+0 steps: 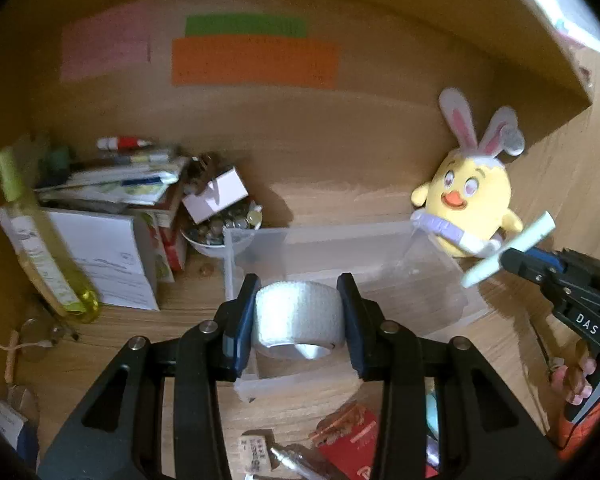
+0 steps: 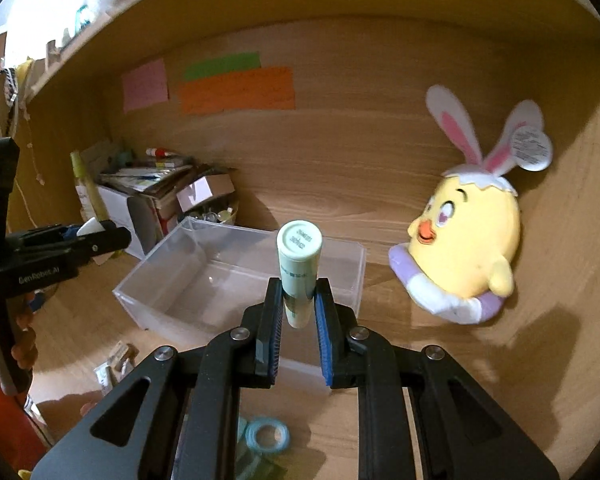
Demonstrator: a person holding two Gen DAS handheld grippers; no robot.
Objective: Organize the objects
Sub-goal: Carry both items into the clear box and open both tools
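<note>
My left gripper is shut on a white roll of tape and holds it over the near end of a clear plastic box on the wooden desk. My right gripper is shut on a pale green tube, held over the near wall of the same box. The right gripper with the tube shows at the right of the left wrist view. The left gripper shows at the left of the right wrist view.
A yellow chick plush with bunny ears leans against the right wall. A pile of books, boxes and a bowl of small items sits at the back left, with a yellow-green bottle. Blue tape rolls and small packets lie in front.
</note>
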